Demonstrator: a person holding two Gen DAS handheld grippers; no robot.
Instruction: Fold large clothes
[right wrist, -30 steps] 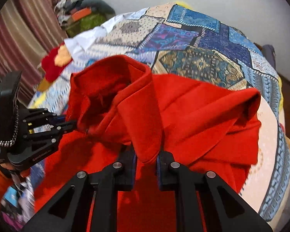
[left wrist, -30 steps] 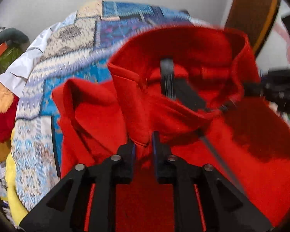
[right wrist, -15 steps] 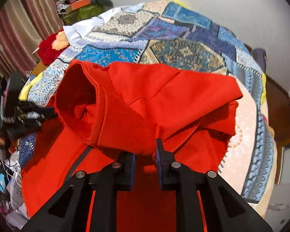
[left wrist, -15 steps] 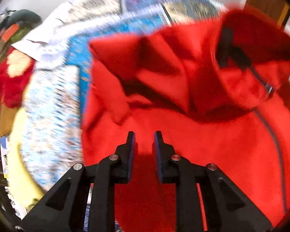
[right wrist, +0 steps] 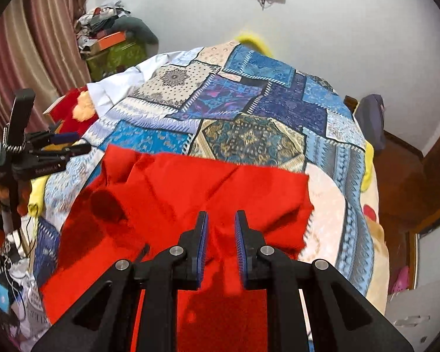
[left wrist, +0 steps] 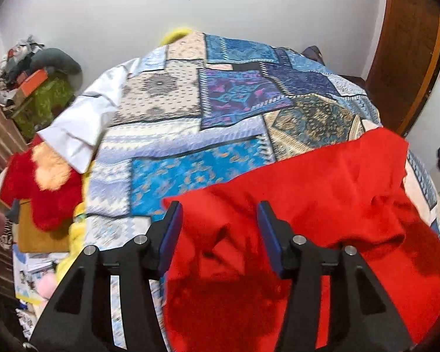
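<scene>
A red hooded garment (left wrist: 308, 199) lies spread on the patchwork bedspread (left wrist: 234, 94), its hood folded down flat; it shows too in the right wrist view as the red garment (right wrist: 190, 193). My left gripper (left wrist: 219, 208) hovers over the garment's left part. Its jaws are opening, wide apart, and the pads touch no cloth. The same left gripper (right wrist: 76, 143) shows at the left edge of the right wrist view, in a person's hand. My right gripper (right wrist: 220, 215) hangs over the garment's middle with only a narrow gap between its jaws. No cloth drapes over its tips.
A white cloth (left wrist: 82, 117) and a red plush toy (left wrist: 44, 187) lie at the bed's left edge. A cluttered green box (left wrist: 44, 99) stands in the far left corner. A wooden door (left wrist: 404, 58) is on the right and a striped curtain (right wrist: 29, 44) on the left.
Both grippers held the hood up a second ago. The hood now lies flat on the garment; the left jaws have let go and spread, and both grippers have risen.
</scene>
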